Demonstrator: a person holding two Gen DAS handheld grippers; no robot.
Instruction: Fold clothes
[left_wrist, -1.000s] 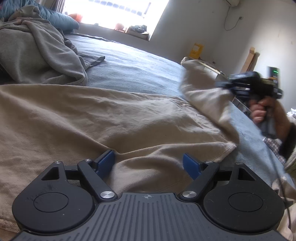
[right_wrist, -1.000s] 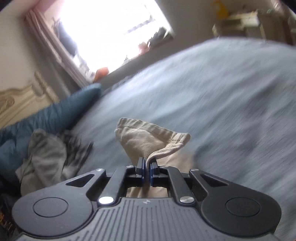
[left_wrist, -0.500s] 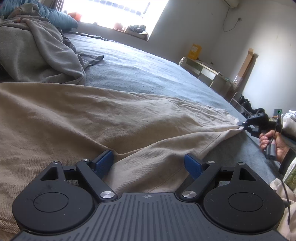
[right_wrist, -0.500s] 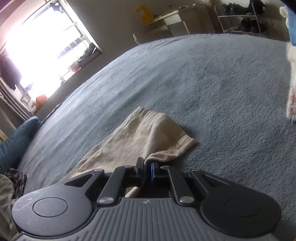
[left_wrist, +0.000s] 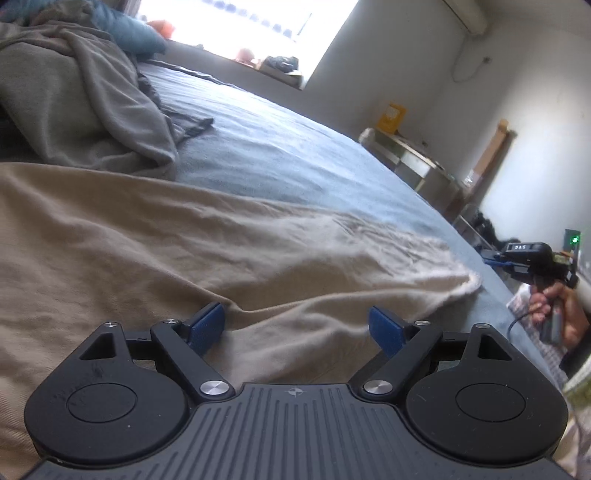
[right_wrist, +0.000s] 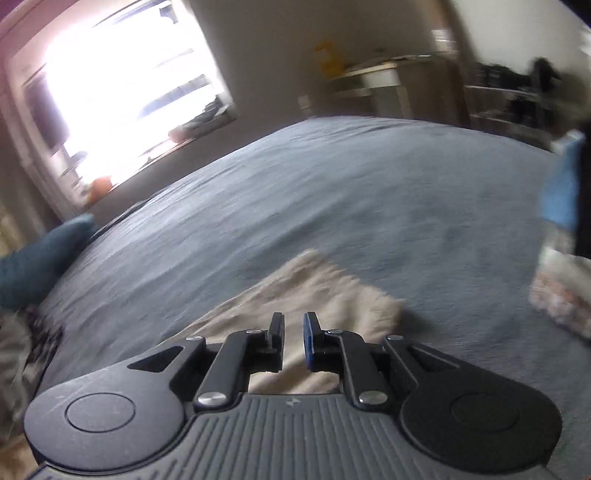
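Beige garment – blue-grey bedspread, plain.

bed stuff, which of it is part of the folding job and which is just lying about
Part of the job:
- beige garment, spread flat
- left gripper, open over it
- right gripper, nothing between its pads

Just lying about:
- grey blanket
- blue pillow
- yellow box
- patterned cloth

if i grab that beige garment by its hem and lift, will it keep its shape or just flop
Probably flop: the beige garment lies in soft wrinkles, draped flat over the bed. Likely light, since its hem ruffles easily. Its matte weave suggests it won't slip from the pads.
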